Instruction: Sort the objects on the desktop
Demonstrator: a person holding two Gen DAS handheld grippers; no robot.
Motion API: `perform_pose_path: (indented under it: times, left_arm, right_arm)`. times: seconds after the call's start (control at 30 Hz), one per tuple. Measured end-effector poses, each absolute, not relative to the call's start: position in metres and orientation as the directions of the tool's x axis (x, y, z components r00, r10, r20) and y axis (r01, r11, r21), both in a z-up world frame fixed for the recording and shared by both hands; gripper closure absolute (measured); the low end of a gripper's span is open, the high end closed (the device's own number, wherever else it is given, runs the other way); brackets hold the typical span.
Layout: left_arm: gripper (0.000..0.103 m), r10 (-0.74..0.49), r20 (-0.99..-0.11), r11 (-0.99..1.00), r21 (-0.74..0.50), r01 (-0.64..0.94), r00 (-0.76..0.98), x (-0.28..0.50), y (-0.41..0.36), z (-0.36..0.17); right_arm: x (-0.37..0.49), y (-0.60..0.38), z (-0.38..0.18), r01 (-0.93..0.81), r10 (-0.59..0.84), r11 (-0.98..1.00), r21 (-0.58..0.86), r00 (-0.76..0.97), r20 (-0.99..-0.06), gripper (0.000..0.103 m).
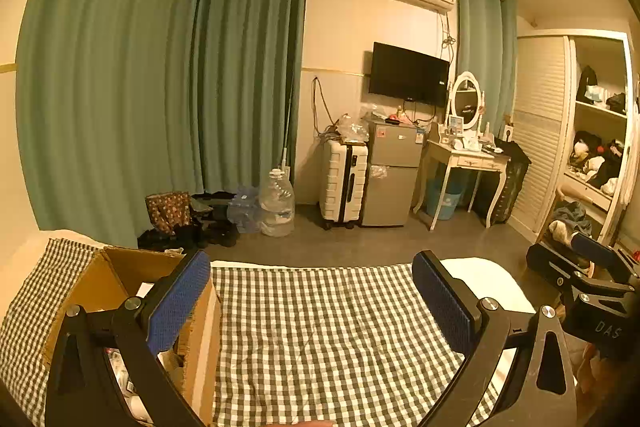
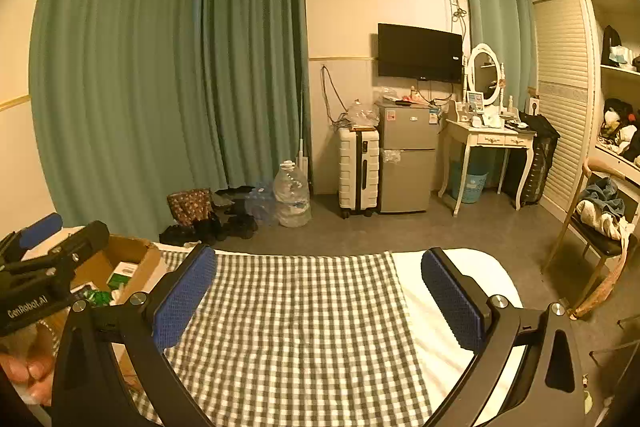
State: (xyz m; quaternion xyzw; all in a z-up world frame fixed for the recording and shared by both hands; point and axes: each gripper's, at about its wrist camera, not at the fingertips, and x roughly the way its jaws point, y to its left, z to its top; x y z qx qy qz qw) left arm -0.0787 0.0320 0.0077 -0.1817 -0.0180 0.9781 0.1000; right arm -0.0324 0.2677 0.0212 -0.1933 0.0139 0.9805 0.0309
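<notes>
A cardboard box (image 1: 120, 275) stands open on the checked cloth (image 1: 320, 339) at the left. Inside the cardboard box (image 2: 136, 255) lie a green-and-white carton (image 2: 122, 273) and green packets (image 2: 96, 297). My left gripper (image 1: 312, 303) hangs open over the cloth, its left pad in front of the box's near corner, with nothing between the blue pads. My right gripper (image 2: 318, 299) is open wide and empty above the cloth, to the right of the box. Each gripper shows in the other's view: the right gripper (image 1: 568, 253) at the far right, the left gripper (image 2: 64, 231) over the box.
The cloth covers a bed with a white sheet (image 2: 448, 307) bare at its right end. Beyond it on the floor are bags, water bottles (image 2: 292, 195), a suitcase (image 2: 358, 171), a small fridge (image 2: 408, 163) and a dressing table (image 2: 488, 143). A chair (image 2: 600, 223) stands at the right. A person's fingers (image 2: 28, 371) show lower left.
</notes>
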Motion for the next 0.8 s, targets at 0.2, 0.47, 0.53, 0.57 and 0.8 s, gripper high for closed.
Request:
perform_pose_path:
  times: [0.2,0.47,0.53,0.57,0.8]
  left_arm:
    - [0.000,0.177,-0.389,-0.984,-0.067,-0.164,-0.904,-0.088,0.039,0.001]
    - [0.000,0.150,-0.413,-0.989,-0.074,-0.131,-0.898,-0.094,0.036,-0.009]
    - [0.000,0.144,-0.411,-0.990,-0.072,-0.125,-0.900,-0.093,0.035,-0.011]
    - [0.000,0.142,-0.412,-0.990,-0.070,-0.124,-0.900,-0.093,0.036,-0.012]
    - [0.000,0.142,-0.418,-0.990,-0.056,-0.131,-0.897,-0.093,0.033,-0.018]
  right_arm:
    - [-0.036,0.280,0.013,-0.078,0.072,-0.997,0.001,-0.914,-0.400,0.000]
    - [-0.032,0.278,0.006,-0.074,0.061,-0.997,0.017,-0.911,-0.407,0.000]
    - [-0.032,0.276,0.004,-0.069,0.056,-0.997,0.018,-0.910,-0.412,0.000]
    - [-0.033,0.274,0.003,-0.065,0.053,-0.998,0.015,-0.908,-0.415,0.000]
    - [-0.037,0.267,-0.004,-0.056,0.044,-0.998,0.013,-0.902,-0.429,0.000]
